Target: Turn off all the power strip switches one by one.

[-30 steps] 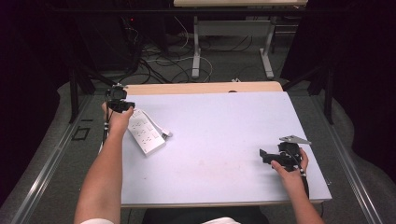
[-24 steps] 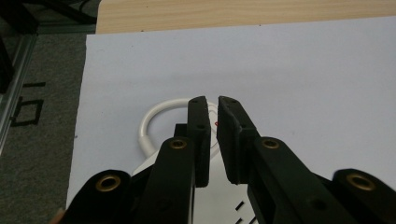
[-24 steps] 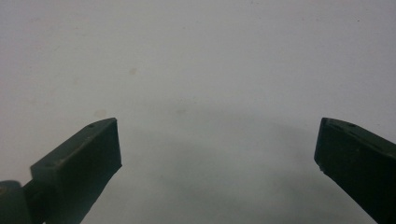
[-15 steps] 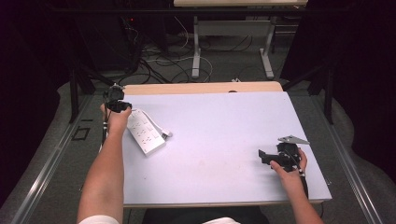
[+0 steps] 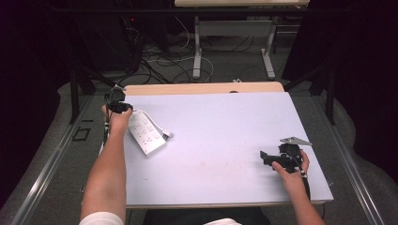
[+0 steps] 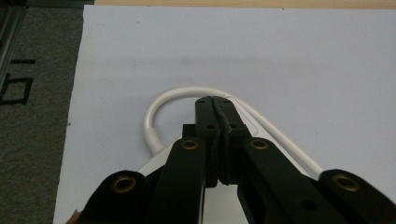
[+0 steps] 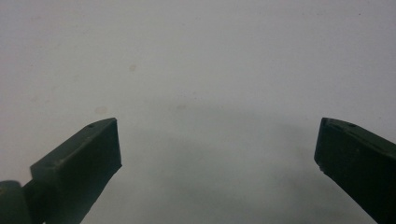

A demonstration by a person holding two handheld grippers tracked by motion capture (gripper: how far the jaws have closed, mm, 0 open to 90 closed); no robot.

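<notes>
Left gripper (image 6: 215, 105) poised over the power strip's cord (image 6: 161, 105), jaws pressed together, apparently empty.
The power strip (image 5: 146, 132) lies at the worktop's (image 5: 225, 122) left; next, opening to grasp. Right gripper (image 7: 217, 144) gapes wide, empty.

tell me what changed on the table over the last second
Very little moved. The left gripper stayed at the far end of the white power strip, its jaws closed over the strip's white cord. The strip lies at the same angle near the table's left edge. The right gripper drifted slightly toward the person, jaws wide open and holding nothing.
</notes>
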